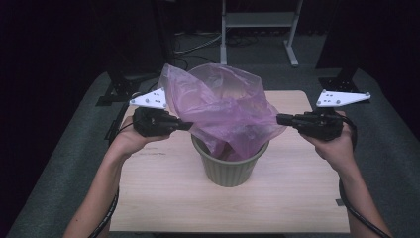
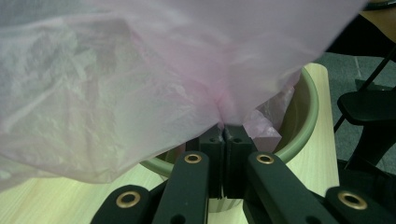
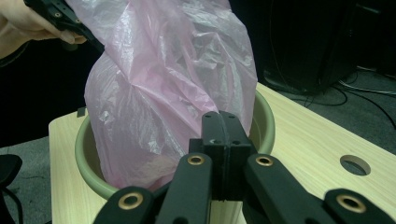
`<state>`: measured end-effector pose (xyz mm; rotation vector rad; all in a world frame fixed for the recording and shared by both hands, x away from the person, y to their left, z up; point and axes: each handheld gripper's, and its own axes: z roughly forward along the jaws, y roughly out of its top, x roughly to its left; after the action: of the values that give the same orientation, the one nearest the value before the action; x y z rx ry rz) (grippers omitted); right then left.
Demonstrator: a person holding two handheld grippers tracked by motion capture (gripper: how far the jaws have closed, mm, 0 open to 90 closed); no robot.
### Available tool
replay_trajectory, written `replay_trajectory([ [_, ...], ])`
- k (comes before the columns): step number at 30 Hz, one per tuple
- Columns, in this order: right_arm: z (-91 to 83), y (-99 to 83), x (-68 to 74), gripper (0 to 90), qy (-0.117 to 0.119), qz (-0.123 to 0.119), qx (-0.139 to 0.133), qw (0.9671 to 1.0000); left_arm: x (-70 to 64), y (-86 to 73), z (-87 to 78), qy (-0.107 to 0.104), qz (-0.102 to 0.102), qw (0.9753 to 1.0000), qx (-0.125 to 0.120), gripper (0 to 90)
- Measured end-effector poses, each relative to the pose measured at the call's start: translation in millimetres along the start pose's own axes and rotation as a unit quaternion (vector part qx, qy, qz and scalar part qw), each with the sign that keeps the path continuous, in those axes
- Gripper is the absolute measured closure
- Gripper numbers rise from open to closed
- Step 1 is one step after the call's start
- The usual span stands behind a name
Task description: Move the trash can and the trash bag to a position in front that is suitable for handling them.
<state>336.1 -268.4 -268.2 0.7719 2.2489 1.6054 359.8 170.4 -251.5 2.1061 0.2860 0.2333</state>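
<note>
A thin pink plastic bag (image 1: pixel 218 106) billows up out of a grey-green ribbed bin (image 1: pixel 229 168) at the middle of the wooden table. My left gripper (image 1: pixel 189 126) holds the bag's left side just above the rim, and my right gripper (image 1: pixel 278 119) holds its right side. In the left gripper view the jaws (image 2: pixel 225 128) are shut with the pink film (image 2: pixel 140 70) pinched between the tips over the bin rim (image 2: pixel 308 107). The right gripper (image 3: pixel 220 116) is shut on the bag (image 3: pixel 159 84) above the bin (image 3: pixel 81 149). The bag hides the bin's inside.
The light wooden table (image 1: pixel 163 198) has a round hole (image 3: pixel 355 164) near one edge. Black stands (image 1: pixel 119 89) flank the far corners. A white desk frame (image 1: pixel 257 20) and cables lie on the floor behind. A black chair (image 2: pixel 369 107) is beside the table.
</note>
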Motion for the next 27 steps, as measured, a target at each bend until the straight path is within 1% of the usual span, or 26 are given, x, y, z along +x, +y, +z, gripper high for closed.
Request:
replay_trajectory([
  [4, -5.5, -4.0, -3.7, 90.0, -0.010, 0.005, 0.000, 0.9999, 2.2, -2.8, -3.0, 0.004, -0.004, 1.0000, 0.000, 88.3],
  [9, -14.5, -8.4, -10.4, 90.0, -0.021, 0.012, -0.006, 0.9997, 4.2, -4.4, -8.6, 0.010, -0.009, 0.9999, -0.007, 89.8],
  [12, -18.3, -10.6, -13.6, 90.0, -0.029, 0.015, -0.005, 0.9995, 4.8, -6.0, -12.7, 0.014, -0.011, 0.9998, -0.012, 89.8],
  [15, -21.7, -14.5, -17.3, 90.0, -0.034, 0.021, -0.004, 0.9992, 5.9, -10.1, -16.7, 0.016, -0.015, 0.9997, -0.011, 89.9],
  [18, -24.1, -20.5, -19.6, 90.0, -0.039, 0.027, 0.005, 0.9988, 7.5, -18.8, -20.0, 0.019, -0.022, 0.9995, -0.012, 89.9],
  [22, -24.7, -30.1, -22.3, 90.0, -0.043, 0.035, 0.015, 0.9984, 8.7, -33.5, -19.7, 0.018, -0.031, 0.9993, -0.012, 89.9],
  [25, -24.5, -40.2, -25.1, 90.0, -0.046, 0.044, 0.026, 0.9976, 10.8, -49.2, -19.2, 0.015, -0.047, 0.9987, -0.014, 89.9],
  [27, -23.5, -47.0, -27.8, 90.0, -0.048, 0.047, 0.032, 0.9973, 11.9, -56.8, -18.1, 0.015, -0.054, 0.9983, -0.015, 89.9],
])
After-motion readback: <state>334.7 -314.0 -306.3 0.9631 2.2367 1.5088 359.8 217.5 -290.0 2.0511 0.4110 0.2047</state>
